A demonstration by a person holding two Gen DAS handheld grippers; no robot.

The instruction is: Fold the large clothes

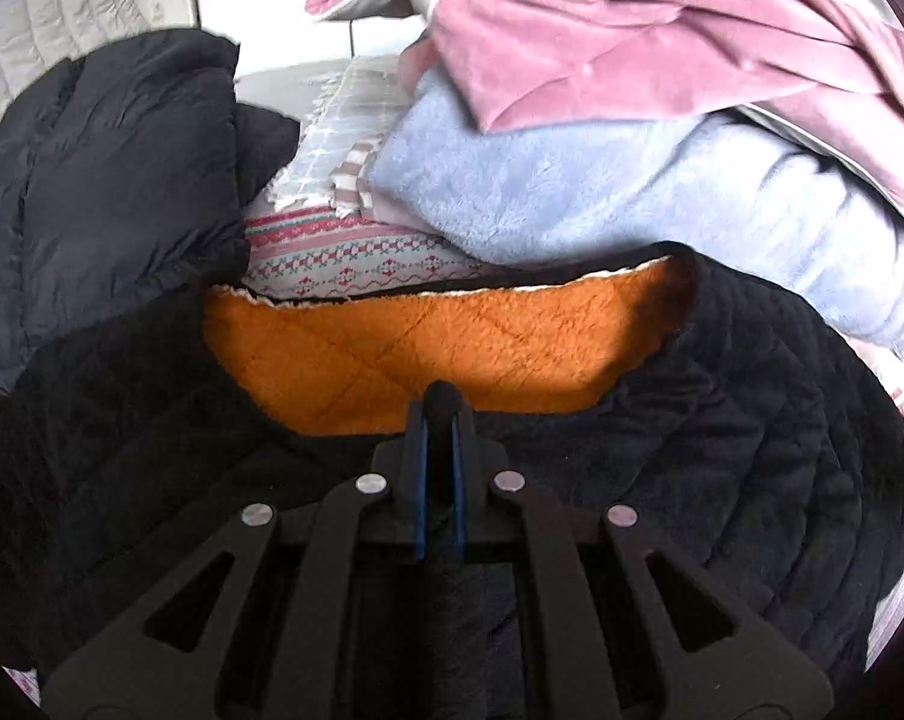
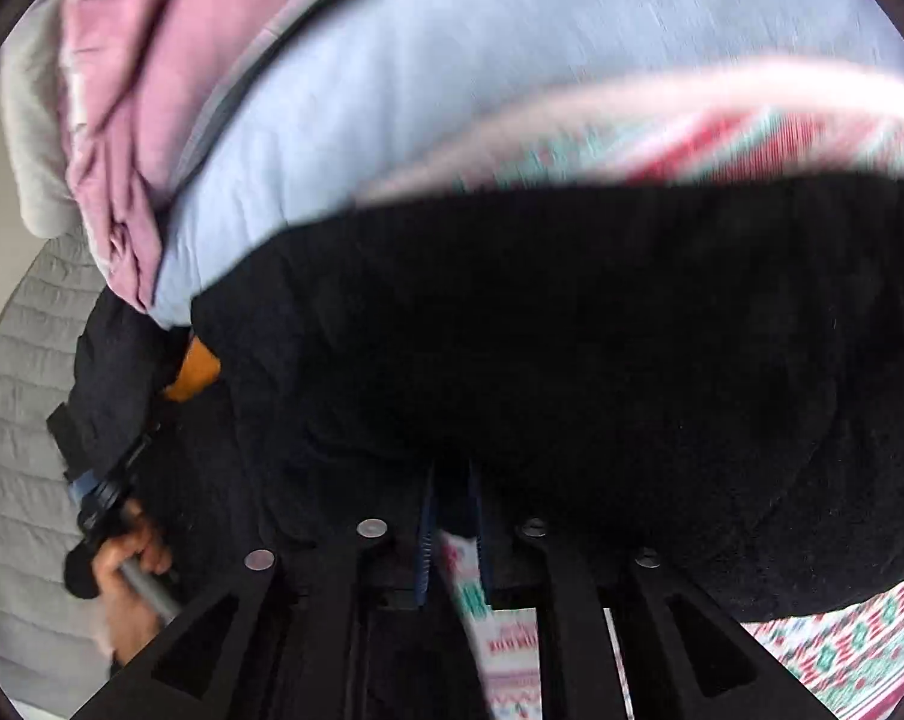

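Both claws pinch the black quilted jacket [image 1: 722,420]: left claw [image 1: 440,420] closed on fabric just below the orange fleece collar [image 1: 428,348], right claw [image 2: 452,480] clamped on its far edge, garment spanning crosswise between them over patterned bedding [image 1: 356,258].

You see a black quilted jacket [image 1: 722,420] with orange fleece lining [image 1: 440,348]. Behind it lie a pale blue fleece [image 1: 572,192], a pink velvet garment [image 1: 662,30] and a red-and-green patterned cloth [image 1: 356,258].
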